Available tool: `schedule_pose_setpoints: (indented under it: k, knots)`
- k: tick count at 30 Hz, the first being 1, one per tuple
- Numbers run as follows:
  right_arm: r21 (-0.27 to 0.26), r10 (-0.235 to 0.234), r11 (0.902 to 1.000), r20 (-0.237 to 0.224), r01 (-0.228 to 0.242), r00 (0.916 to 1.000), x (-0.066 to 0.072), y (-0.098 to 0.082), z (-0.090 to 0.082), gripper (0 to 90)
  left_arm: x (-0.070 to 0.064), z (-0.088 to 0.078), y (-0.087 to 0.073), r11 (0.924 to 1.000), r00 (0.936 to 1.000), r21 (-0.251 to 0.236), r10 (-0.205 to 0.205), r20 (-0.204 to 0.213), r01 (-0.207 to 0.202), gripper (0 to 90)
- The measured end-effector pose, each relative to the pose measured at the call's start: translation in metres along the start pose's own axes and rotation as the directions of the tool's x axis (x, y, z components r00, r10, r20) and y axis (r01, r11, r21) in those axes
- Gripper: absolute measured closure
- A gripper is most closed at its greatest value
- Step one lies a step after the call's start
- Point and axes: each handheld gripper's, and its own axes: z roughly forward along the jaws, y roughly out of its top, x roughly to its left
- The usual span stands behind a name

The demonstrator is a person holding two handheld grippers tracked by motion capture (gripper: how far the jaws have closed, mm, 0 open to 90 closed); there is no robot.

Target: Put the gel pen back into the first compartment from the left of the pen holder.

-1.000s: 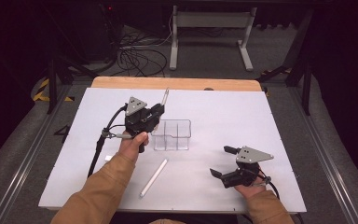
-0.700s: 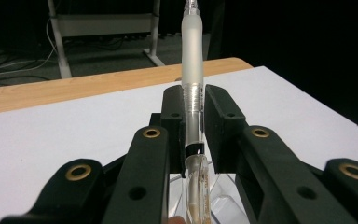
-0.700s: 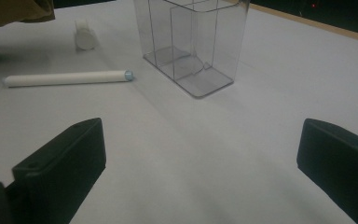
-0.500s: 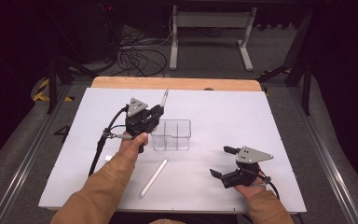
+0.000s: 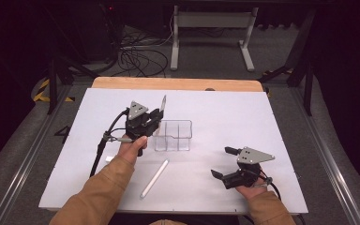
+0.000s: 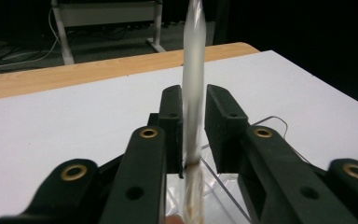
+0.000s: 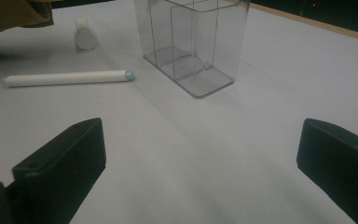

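My left gripper (image 5: 158,116) is shut on a translucent white tube (image 5: 163,104) that stands nearly upright between its jaws, at the left end of a clear compartment box (image 5: 174,136). In the left gripper view the tube (image 6: 193,88) runs up between the two pads, with the box (image 6: 223,184) just below. A second white tube (image 5: 154,178) lies flat on the white table in front of the box. At the right front, my right gripper (image 5: 221,162) rests open with nothing in it. Its own view (image 7: 205,149) shows the lying tube (image 7: 67,78) and the box (image 7: 191,42) ahead.
A small white cap (image 7: 85,39) lies beyond the lying tube, near the person's left sleeve (image 5: 98,192). The white table sheet (image 5: 243,117) ends at a wooden strip (image 5: 178,83) at the back. Cables and a desk frame stand on the floor behind.
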Motion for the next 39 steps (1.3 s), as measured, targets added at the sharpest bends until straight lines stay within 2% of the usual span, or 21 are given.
schedule_pose_setpoints:
  k: [1,3,6,10,13,19,20,21,31,39]
  knots:
    - [0.001,0.000,1.0000,0.001,0.000,1.0000,0.000,0.000,0.000,1.7,0.000,-0.001,0.000,1.0000,0.9997,0.001,0.005,0.024,-0.005,67.3]
    - [0.000,0.000,1.0000,0.000,0.000,1.0000,0.000,0.000,0.000,1.7,0.001,-0.004,0.001,0.9996,0.9986,-0.001,0.029,0.045,-0.029,52.9]
    - [0.000,0.001,1.0000,0.001,-0.001,1.0000,0.000,0.000,0.000,1.7,0.001,-0.011,0.002,0.9989,0.9976,-0.004,0.047,0.050,-0.047,48.1]
    - [0.001,0.001,1.0000,0.001,-0.001,1.0000,0.000,0.000,0.000,1.7,0.000,-0.023,0.004,0.9988,0.9942,-0.003,0.048,0.096,-0.048,39.1]
    - [0.001,0.002,1.0000,0.002,-0.002,1.0000,0.000,0.000,0.000,1.7,-0.003,-0.033,0.005,0.9974,0.9917,0.012,0.069,0.109,-0.071,36.7]
    - [0.001,0.002,1.0000,0.002,-0.002,1.0000,0.000,0.000,0.000,1.7,-0.010,-0.048,0.005,0.9935,0.9875,0.075,0.076,0.138,-0.087,32.1]
    - [0.001,0.002,1.0000,0.002,-0.002,1.0000,0.000,0.000,0.000,1.7,-0.011,-0.049,0.004,0.9938,0.9873,0.081,0.064,0.145,-0.077,31.3]
    - [0.002,0.001,1.0000,0.003,-0.001,1.0000,0.000,0.000,0.000,1.7,-0.011,-0.051,0.004,0.9922,0.9868,0.089,0.074,0.144,-0.087,30.8]
    - [0.000,0.006,1.0000,0.001,-0.006,1.0000,0.001,0.000,0.000,1.7,-0.016,-0.063,-0.005,0.9892,0.9861,0.124,0.058,0.155,-0.078,29.3]
    - [0.001,0.007,1.0000,0.001,-0.007,1.0000,0.001,0.000,0.001,1.7,-0.016,-0.067,-0.010,0.9807,0.9852,0.181,0.045,0.165,-0.075,29.4]
